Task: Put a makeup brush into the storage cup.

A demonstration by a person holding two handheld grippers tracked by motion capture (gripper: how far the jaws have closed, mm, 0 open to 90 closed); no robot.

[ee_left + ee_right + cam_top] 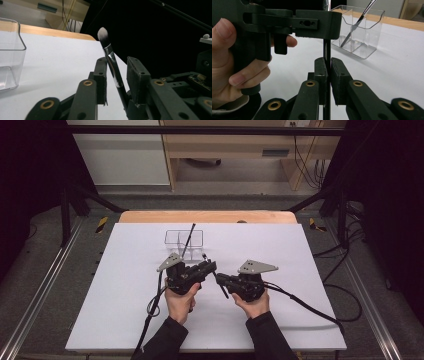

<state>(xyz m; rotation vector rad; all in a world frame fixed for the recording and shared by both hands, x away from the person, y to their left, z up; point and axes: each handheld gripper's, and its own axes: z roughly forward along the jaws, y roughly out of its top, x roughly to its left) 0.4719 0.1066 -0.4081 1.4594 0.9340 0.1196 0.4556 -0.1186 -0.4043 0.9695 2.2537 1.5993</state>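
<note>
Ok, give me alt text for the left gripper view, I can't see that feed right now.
A makeup brush with a white tip stands tilted between the left gripper's two black jaws; it lies against the left pad, with a gap to the right pad. A clear plastic container sits at the left on the white table.

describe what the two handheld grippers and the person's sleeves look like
Both the left gripper and right gripper are matte black, each topped by a grey three-cornered plate and trailing a black cable. Their jaws are flat black pads on linked arms with brass-coloured pivot rings. The sleeves are dark.
</note>
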